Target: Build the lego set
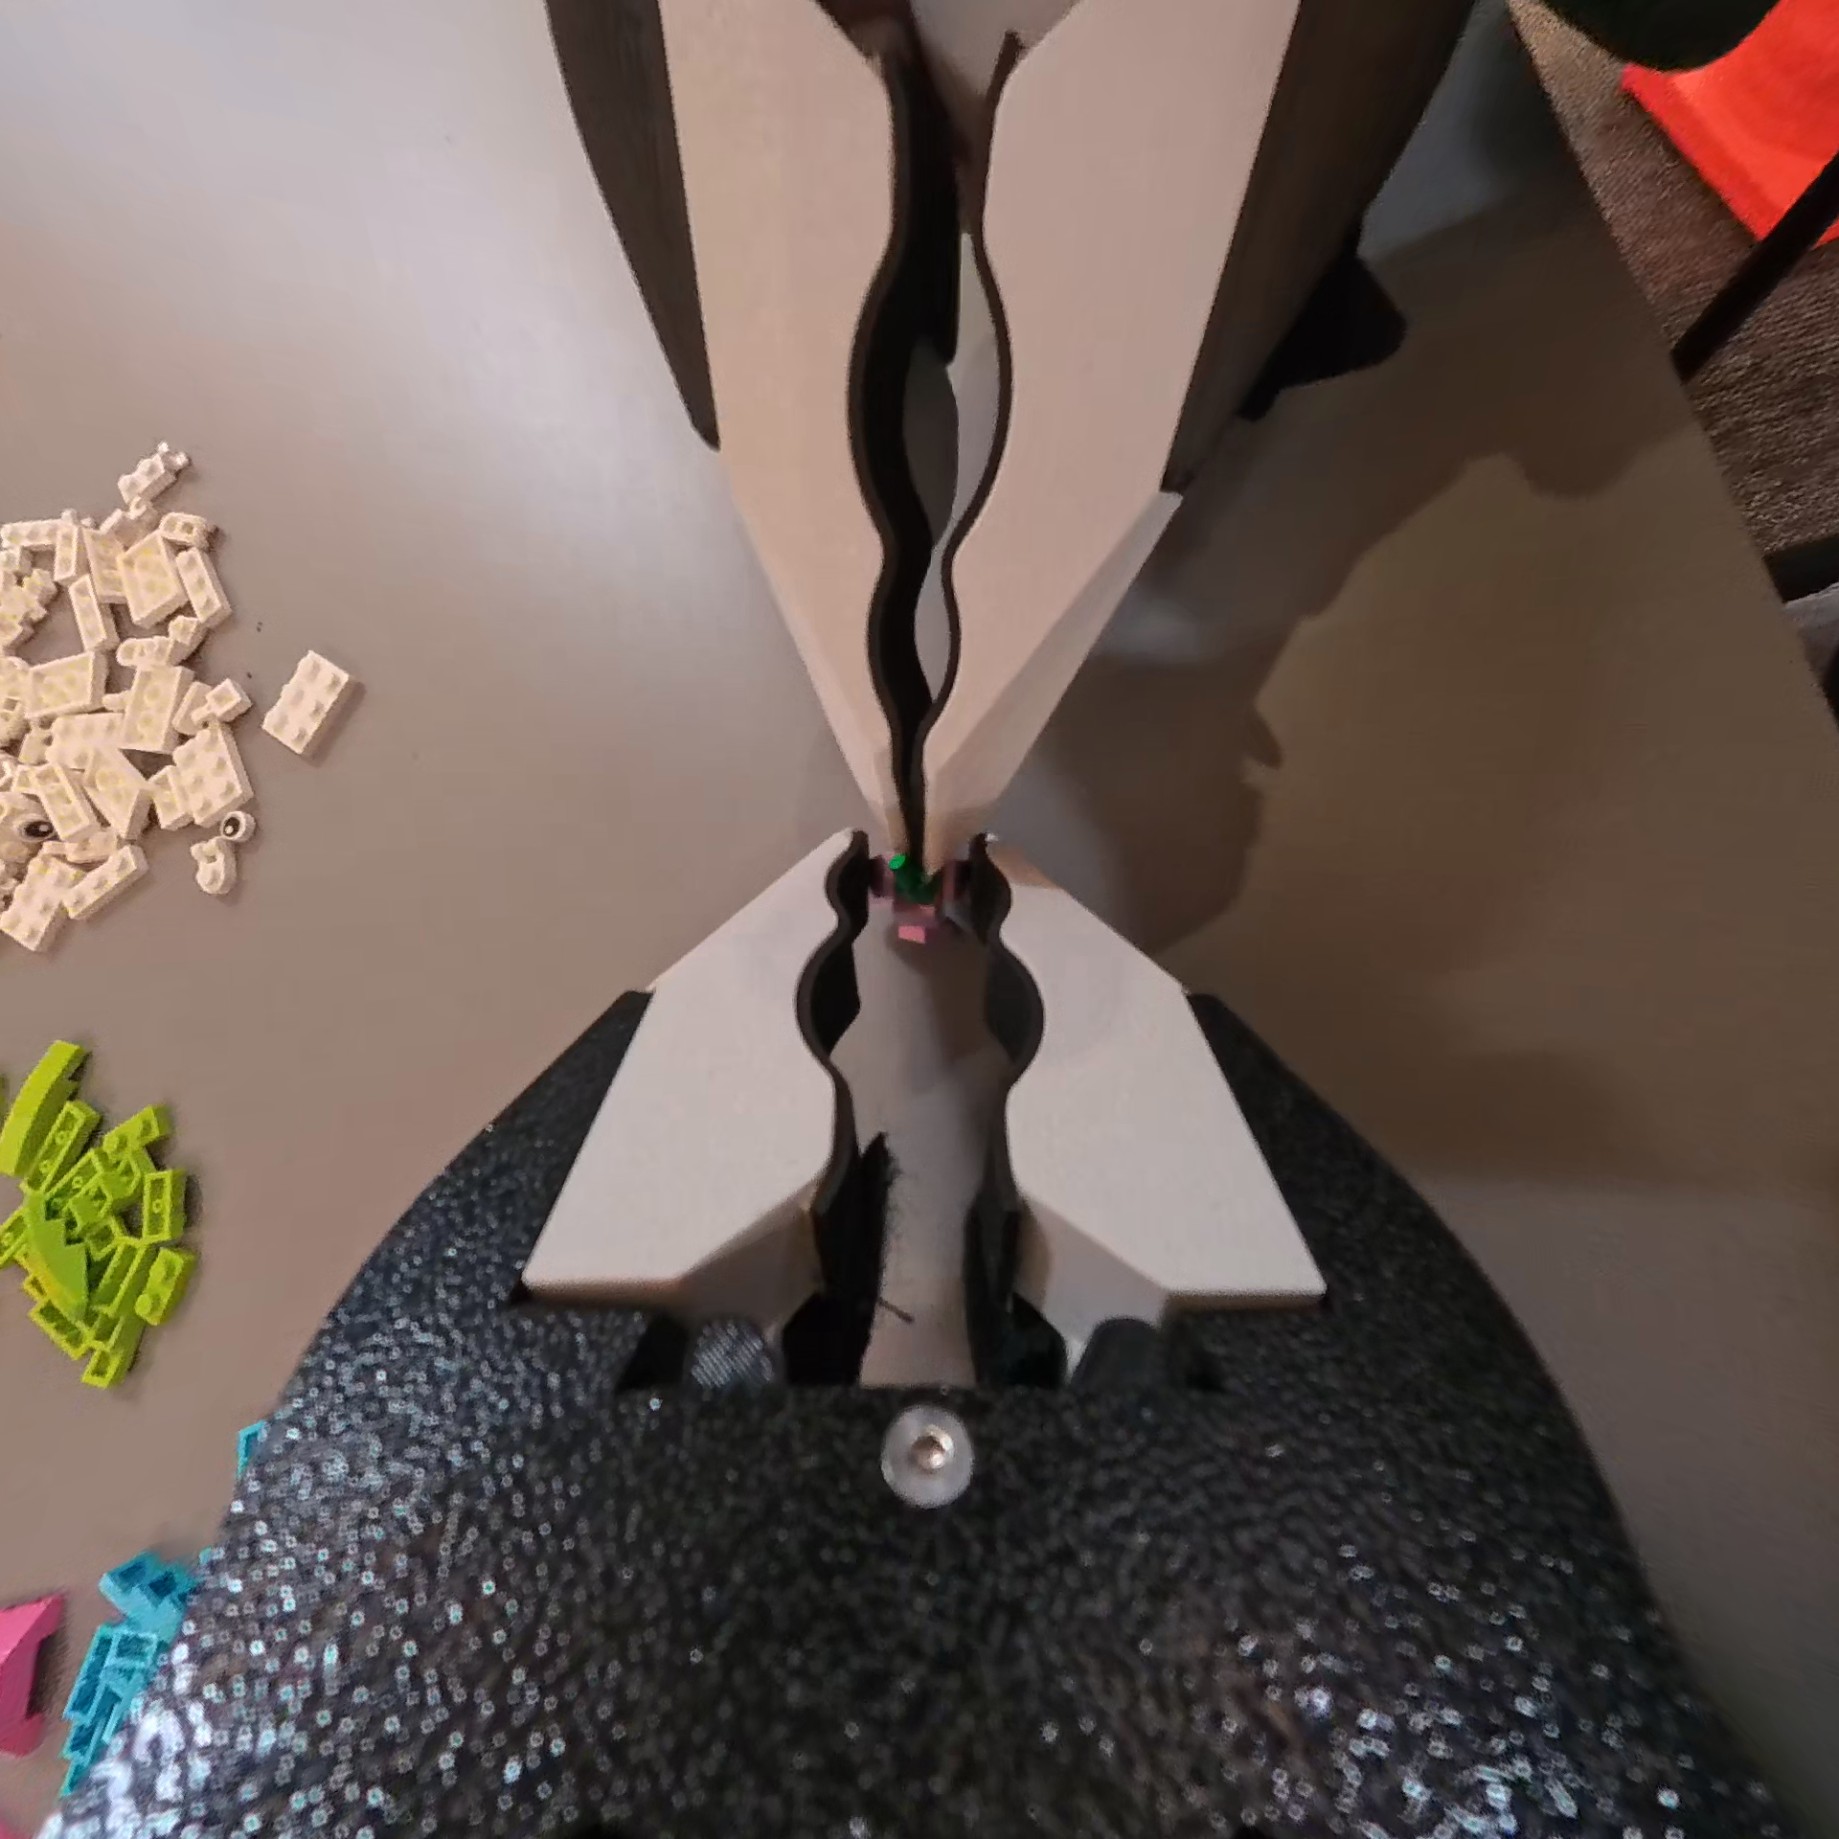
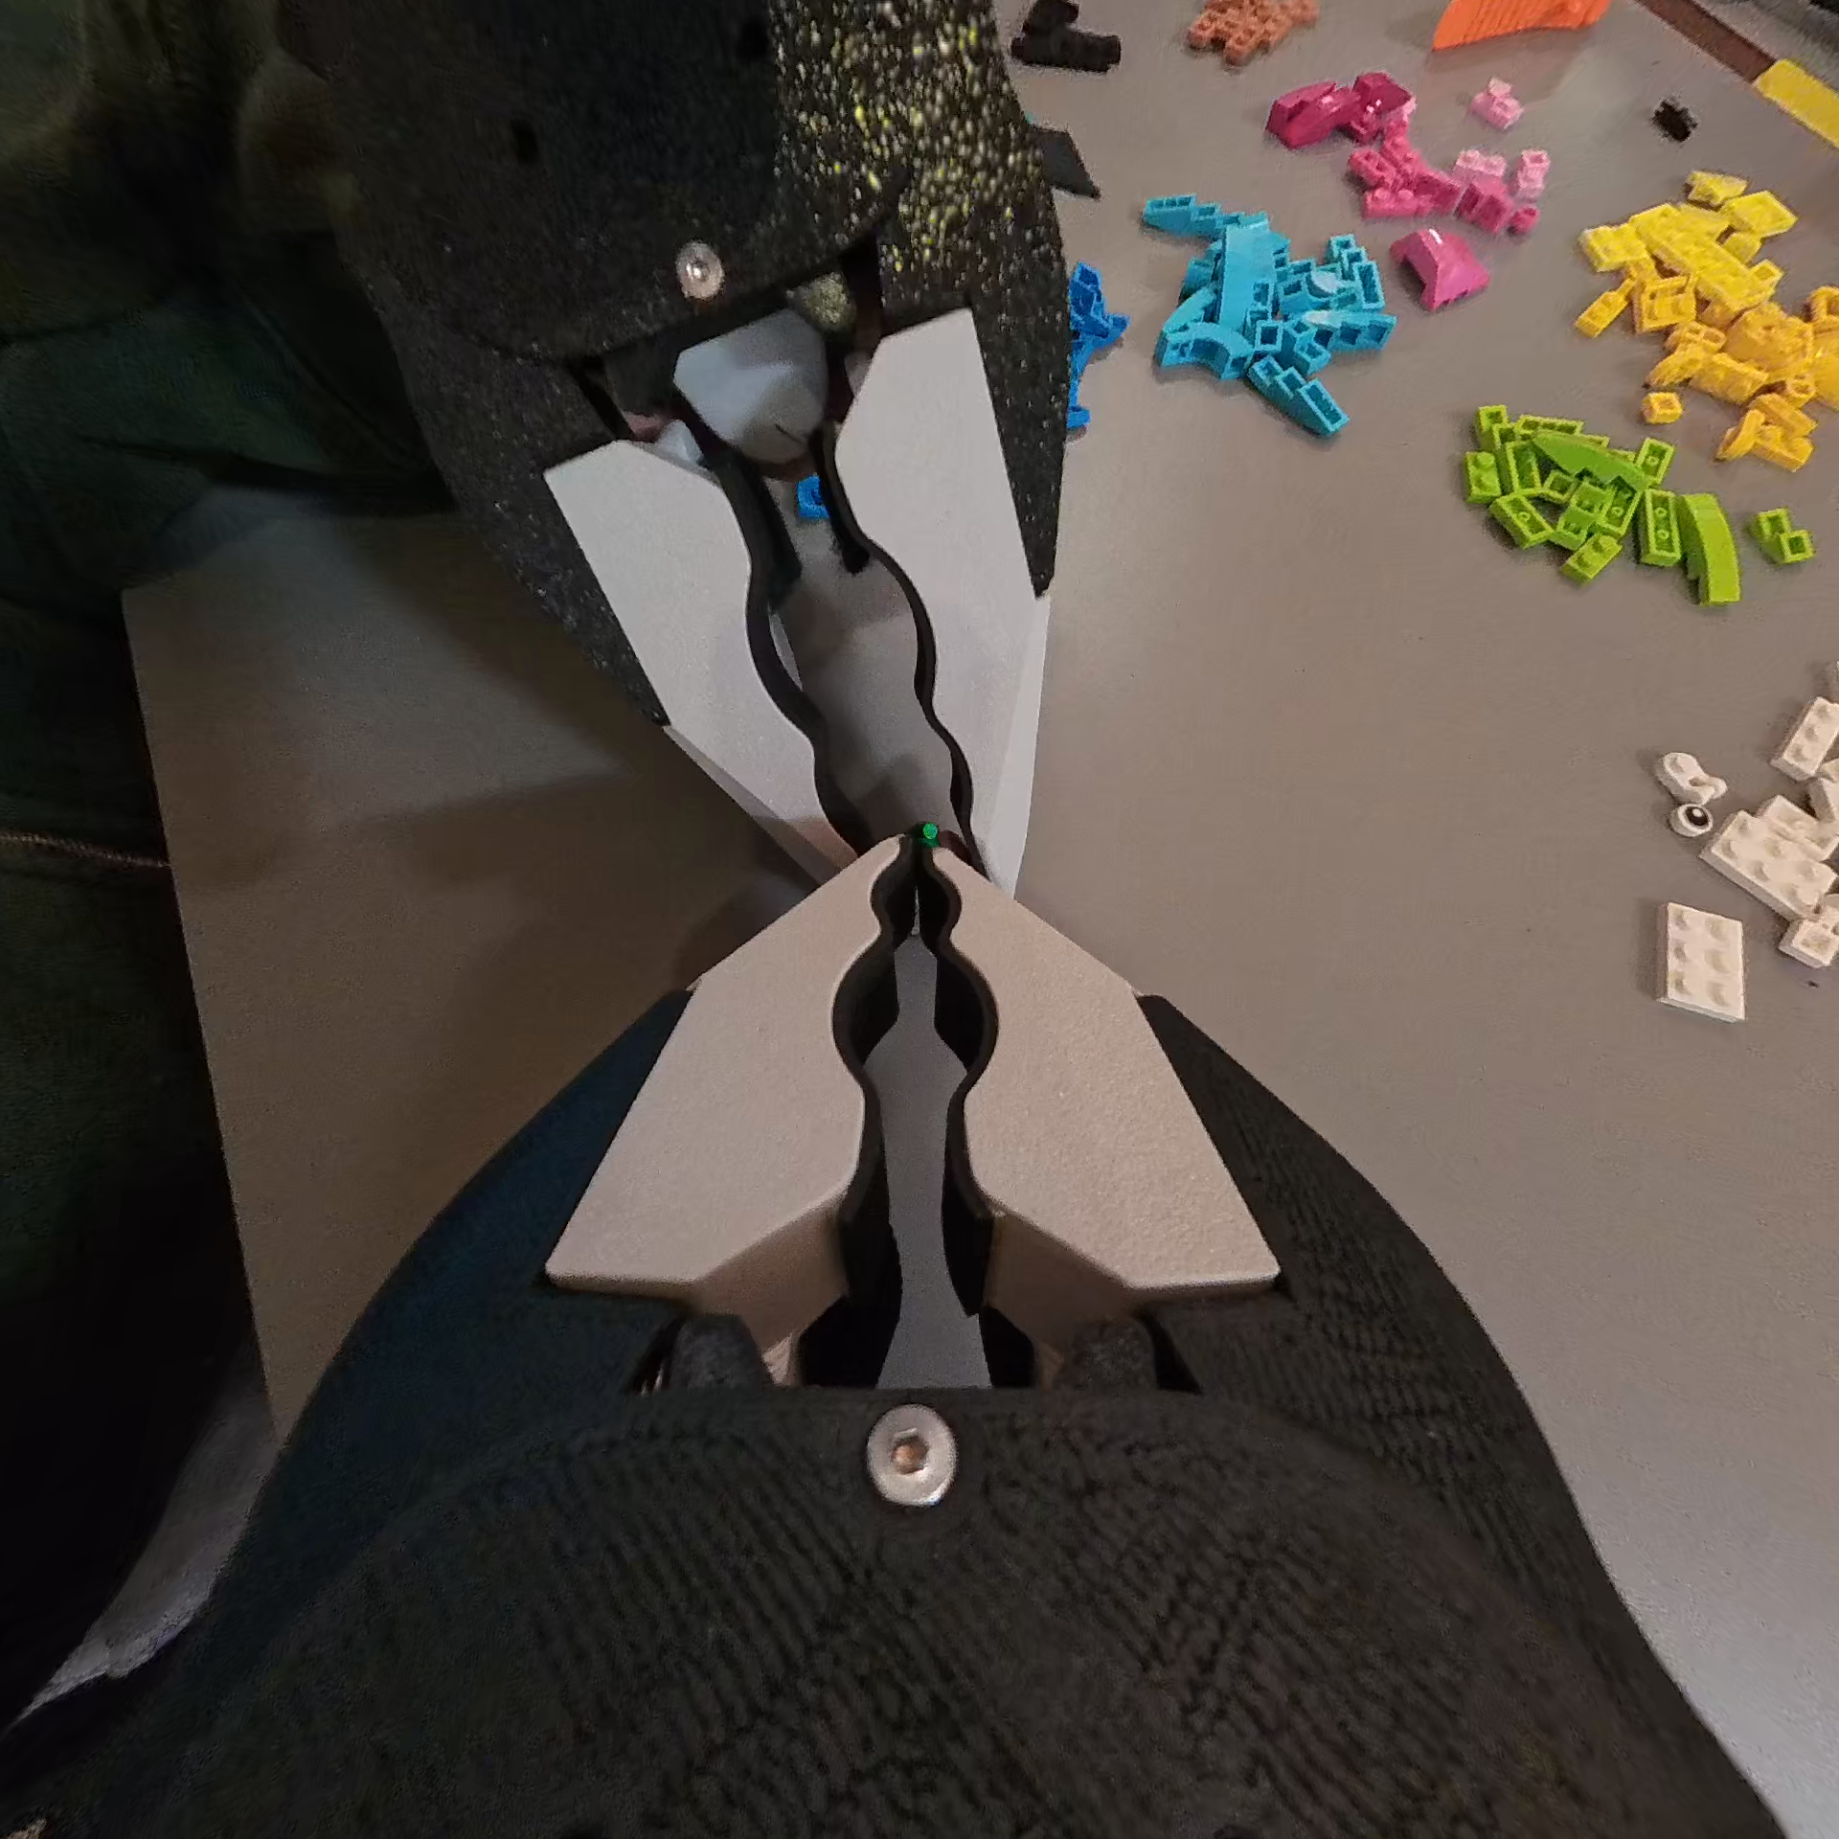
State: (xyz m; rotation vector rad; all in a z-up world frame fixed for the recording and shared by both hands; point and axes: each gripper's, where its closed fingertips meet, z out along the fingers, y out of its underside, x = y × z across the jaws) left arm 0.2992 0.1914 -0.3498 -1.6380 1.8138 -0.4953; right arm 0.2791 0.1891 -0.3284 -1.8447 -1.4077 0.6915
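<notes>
In the left wrist view my left gripper [image 1: 916, 868] is shut on a small pink lego piece [image 1: 918, 930], held at its tips above the grey table [image 1: 498, 348]. My right gripper [image 1: 911, 831] comes in from above, tip to tip with it, and is shut on a tiny green piece [image 1: 904, 874] that touches the pink piece. In the right wrist view my right gripper [image 2: 918, 858] holds the green piece [image 2: 926, 834] at its very tips, against the left gripper [image 2: 916, 841] reaching in from the top. The pink piece is hidden there.
Sorted brick piles lie on the table: white [image 1: 109, 697], lime [image 1: 90, 1224] and cyan [image 1: 129, 1642]. The right wrist view shows cyan [image 2: 1264, 308], magenta [image 2: 1413, 169], yellow [image 2: 1722, 289], lime [image 2: 1592, 498] and white [image 2: 1781, 846] piles. The table edge [image 1: 1642, 348] runs close on the right. Only a small space, under 4 cm, lies between the two pairs of fingers.
</notes>
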